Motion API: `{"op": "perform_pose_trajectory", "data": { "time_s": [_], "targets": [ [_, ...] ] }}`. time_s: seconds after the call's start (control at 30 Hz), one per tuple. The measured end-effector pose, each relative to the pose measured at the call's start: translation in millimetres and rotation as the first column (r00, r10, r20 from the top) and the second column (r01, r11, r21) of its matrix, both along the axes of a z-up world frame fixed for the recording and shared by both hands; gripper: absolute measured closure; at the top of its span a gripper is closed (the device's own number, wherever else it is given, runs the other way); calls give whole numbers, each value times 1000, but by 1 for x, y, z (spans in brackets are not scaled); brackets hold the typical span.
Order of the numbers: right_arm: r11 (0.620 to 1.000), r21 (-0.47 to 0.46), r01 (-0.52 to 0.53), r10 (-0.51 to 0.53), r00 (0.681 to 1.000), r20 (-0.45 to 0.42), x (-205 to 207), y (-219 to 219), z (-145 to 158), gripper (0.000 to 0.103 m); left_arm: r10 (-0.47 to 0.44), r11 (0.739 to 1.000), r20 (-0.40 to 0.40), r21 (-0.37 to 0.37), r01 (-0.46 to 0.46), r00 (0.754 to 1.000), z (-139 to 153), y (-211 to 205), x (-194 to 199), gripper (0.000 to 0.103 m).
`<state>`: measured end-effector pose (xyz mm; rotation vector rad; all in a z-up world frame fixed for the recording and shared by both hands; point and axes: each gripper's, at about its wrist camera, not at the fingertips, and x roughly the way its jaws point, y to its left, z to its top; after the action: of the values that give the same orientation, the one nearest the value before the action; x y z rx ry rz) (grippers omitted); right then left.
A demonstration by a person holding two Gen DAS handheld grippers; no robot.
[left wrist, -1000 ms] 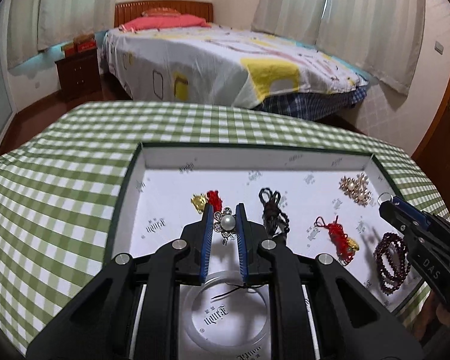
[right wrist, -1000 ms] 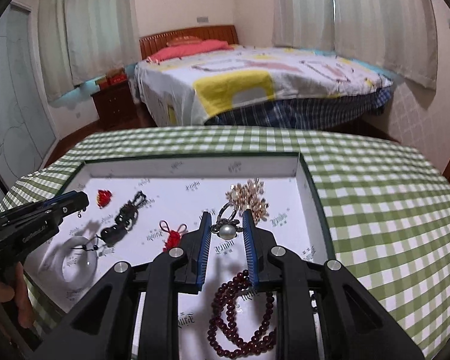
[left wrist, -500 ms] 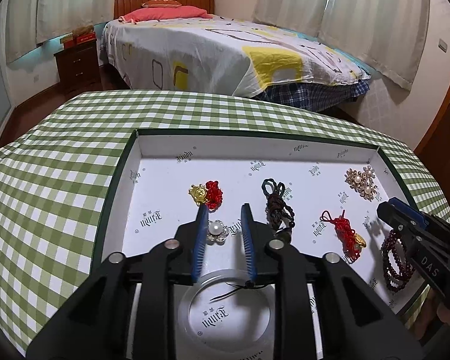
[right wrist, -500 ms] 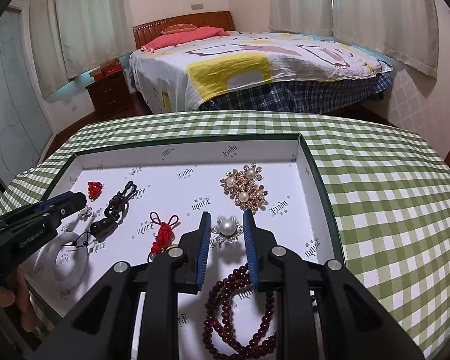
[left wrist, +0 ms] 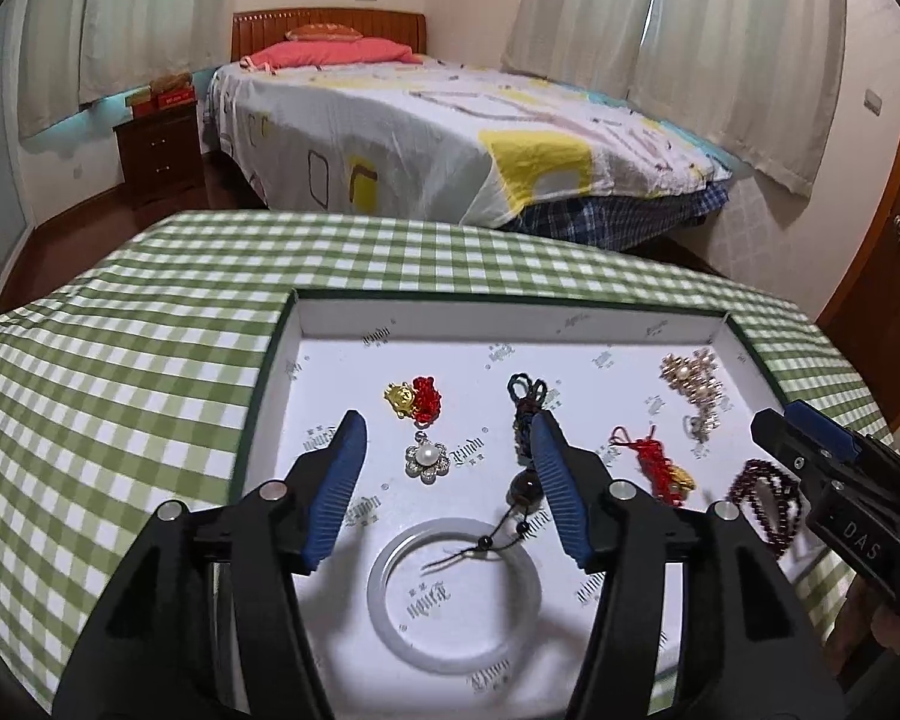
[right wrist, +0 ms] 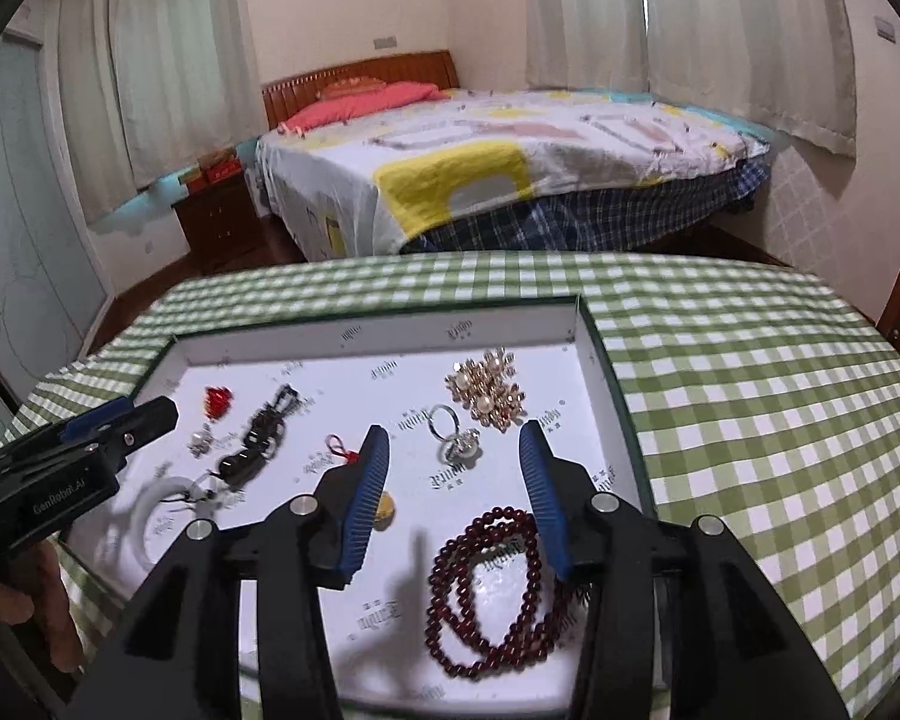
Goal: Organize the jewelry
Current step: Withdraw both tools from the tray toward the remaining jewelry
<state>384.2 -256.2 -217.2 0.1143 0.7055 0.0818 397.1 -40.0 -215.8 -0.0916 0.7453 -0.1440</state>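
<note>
A white tray (left wrist: 510, 315) with a green rim holds the jewelry. My left gripper (left wrist: 447, 450) hangs over it, its jaws opening. A pearl flower pendant (left wrist: 427, 459) lies loose on the tray between them, untouched. Around it are a gold charm on a red knot (left wrist: 414, 399), a dark cord pendant (left wrist: 528, 420) and a white bangle (left wrist: 453, 588). My right gripper (right wrist: 455, 450) is also opening, and a pearl ring (right wrist: 459, 438) lies free between its fingers. A gold pearl brooch (right wrist: 486, 390) sits beyond the ring. A dark red bead bracelet (right wrist: 492, 594) lies below it.
The tray sits on a green checked tablecloth (left wrist: 120, 360) whose edge drops off on the left and far side. A second red knot with a gold charm (left wrist: 654, 462) lies mid-tray. A bed (left wrist: 450, 138) and a nightstand (left wrist: 159, 150) stand beyond the table.
Both grippers were shut on pearl pieces, the left on the flower pendant and the right on the ring. Both have opened wide and drawn back a little, leaving the pieces on the tray.
</note>
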Motion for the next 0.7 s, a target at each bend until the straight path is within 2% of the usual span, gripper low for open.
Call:
{"op": "perform_pose_trajectory", "data": {
  "time_s": [0.37, 0.53, 0.7],
  "targets": [
    [1000, 17, -3, 2, 996, 86, -45, 12, 33, 58, 22, 1000, 103, 10, -23, 994, 37, 9, -53, 37],
    [1000, 29, -4, 1, 996, 87, -66, 16, 37, 58, 24, 1000, 121, 11, -25, 992, 43, 12, -76, 37],
    [1000, 30, -2, 0, 998, 60, -88, 21, 30, 58, 23, 999, 109, 24, -25, 994, 40, 17, -100, 37]
  ]
}}
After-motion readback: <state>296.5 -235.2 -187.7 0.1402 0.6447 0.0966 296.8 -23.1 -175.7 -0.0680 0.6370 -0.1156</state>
